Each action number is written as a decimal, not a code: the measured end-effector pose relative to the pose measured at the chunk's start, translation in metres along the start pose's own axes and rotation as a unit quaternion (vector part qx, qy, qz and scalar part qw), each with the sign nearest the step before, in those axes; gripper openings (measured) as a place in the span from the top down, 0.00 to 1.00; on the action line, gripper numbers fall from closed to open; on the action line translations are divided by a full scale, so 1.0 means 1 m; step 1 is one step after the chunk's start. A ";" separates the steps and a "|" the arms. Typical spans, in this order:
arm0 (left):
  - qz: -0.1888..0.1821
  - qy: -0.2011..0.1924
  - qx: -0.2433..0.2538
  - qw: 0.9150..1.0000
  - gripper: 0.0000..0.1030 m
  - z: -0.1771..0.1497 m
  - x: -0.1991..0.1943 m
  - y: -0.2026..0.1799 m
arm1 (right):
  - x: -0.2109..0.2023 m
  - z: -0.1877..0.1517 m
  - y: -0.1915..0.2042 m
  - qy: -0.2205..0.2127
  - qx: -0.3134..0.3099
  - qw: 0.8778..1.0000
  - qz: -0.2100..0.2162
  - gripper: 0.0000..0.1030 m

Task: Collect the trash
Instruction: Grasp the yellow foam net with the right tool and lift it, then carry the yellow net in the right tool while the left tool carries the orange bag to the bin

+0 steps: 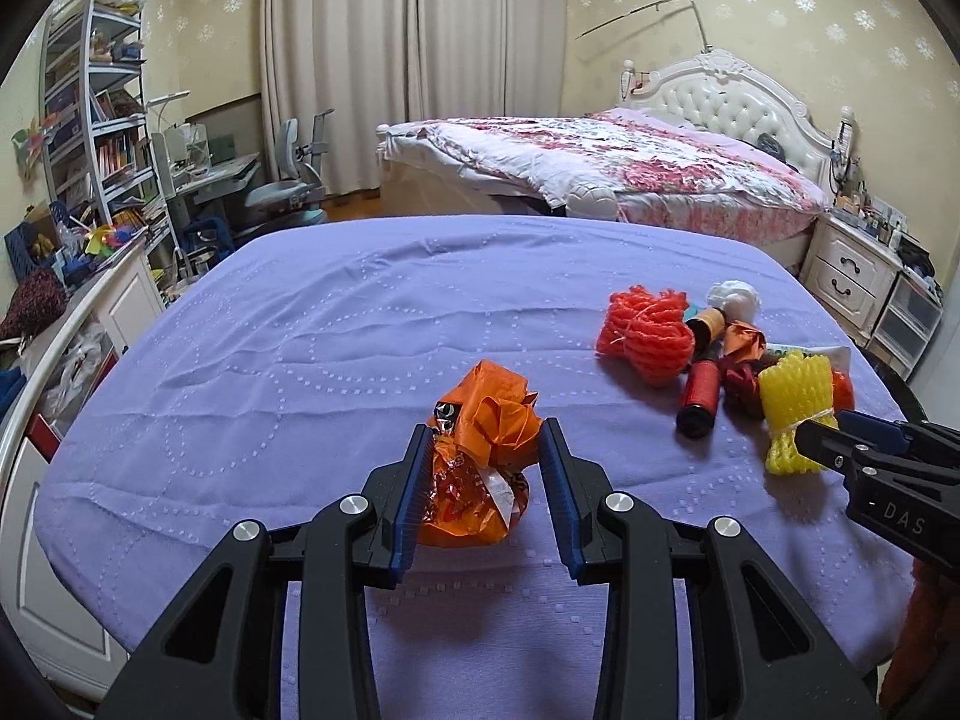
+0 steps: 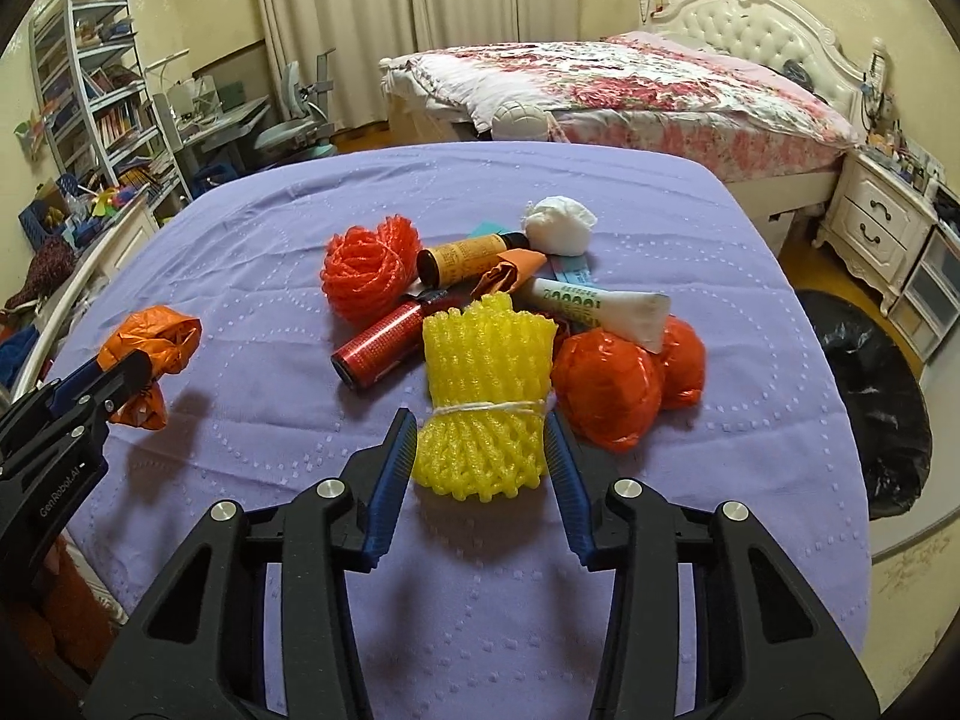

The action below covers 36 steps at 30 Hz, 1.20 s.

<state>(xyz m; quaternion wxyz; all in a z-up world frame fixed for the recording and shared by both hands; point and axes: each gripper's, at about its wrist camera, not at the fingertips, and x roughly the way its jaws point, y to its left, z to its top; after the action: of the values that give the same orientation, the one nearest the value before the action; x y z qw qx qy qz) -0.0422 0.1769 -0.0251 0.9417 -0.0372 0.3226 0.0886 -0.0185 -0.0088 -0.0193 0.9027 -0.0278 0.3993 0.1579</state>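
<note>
My left tool (image 1: 487,438) pinches an orange wrapper (image 1: 480,462) between its blue pads, above the purple tabletop (image 1: 300,330). My right tool (image 2: 480,426) has its pads against both sides of a yellow foam net (image 2: 486,396), pinching it at the string tie. Just beyond that net lie a red tube (image 2: 384,342), an orange net (image 2: 366,270), two red bags (image 2: 606,390), a white tube (image 2: 600,306) and a white wad (image 2: 558,225).

Left black plastic two-finger gripper (image 1: 486,441): ribbed blue pads (image 1: 413,501) lining both fingers, round silver screws (image 1: 354,504) showing on the linkage arms, white "GenRobot.AI" lettering running along its side. Right black plastic two-finger gripper (image 2: 480,429): wearing matching blue pads and silver screws, white "DAS" lettering at 3 o'clock in the left wrist view.
</note>
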 end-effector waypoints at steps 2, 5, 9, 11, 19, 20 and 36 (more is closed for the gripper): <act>-0.002 0.003 -0.002 1.000 0.64 0.000 0.002 0.001 | 0.005 0.000 0.003 0.000 -0.006 1.000 -0.009 0.58; -0.006 0.005 -0.001 1.000 0.64 -0.001 0.005 0.000 | 0.010 0.001 0.004 0.001 -0.010 1.000 -0.018 0.58; -0.009 0.006 0.000 1.000 0.64 -0.001 0.004 -0.001 | 0.008 0.001 0.006 -0.006 -0.017 1.000 -0.014 0.68; -0.010 0.005 0.001 1.000 0.64 0.000 0.002 -0.004 | 0.006 0.000 0.007 -0.007 -0.021 1.000 -0.014 0.70; -0.015 -0.005 0.005 1.000 0.64 0.006 -0.006 -0.011 | -0.020 0.003 0.008 -0.036 -0.024 0.999 -0.004 0.71; -0.016 -0.007 0.006 1.000 0.64 0.007 -0.007 -0.012 | -0.025 0.004 0.006 -0.042 -0.022 0.999 -0.004 0.71; -0.069 -0.036 0.034 0.996 0.64 0.035 -0.015 -0.073 | -0.065 0.017 -0.077 -0.091 0.050 0.993 -0.053 0.71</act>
<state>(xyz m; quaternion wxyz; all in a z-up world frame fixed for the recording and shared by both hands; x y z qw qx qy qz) -0.0189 0.1075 0.0128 0.9573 -0.0245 0.2877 0.0133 -0.0240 -0.0958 0.0343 0.9427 0.0108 0.3207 0.0914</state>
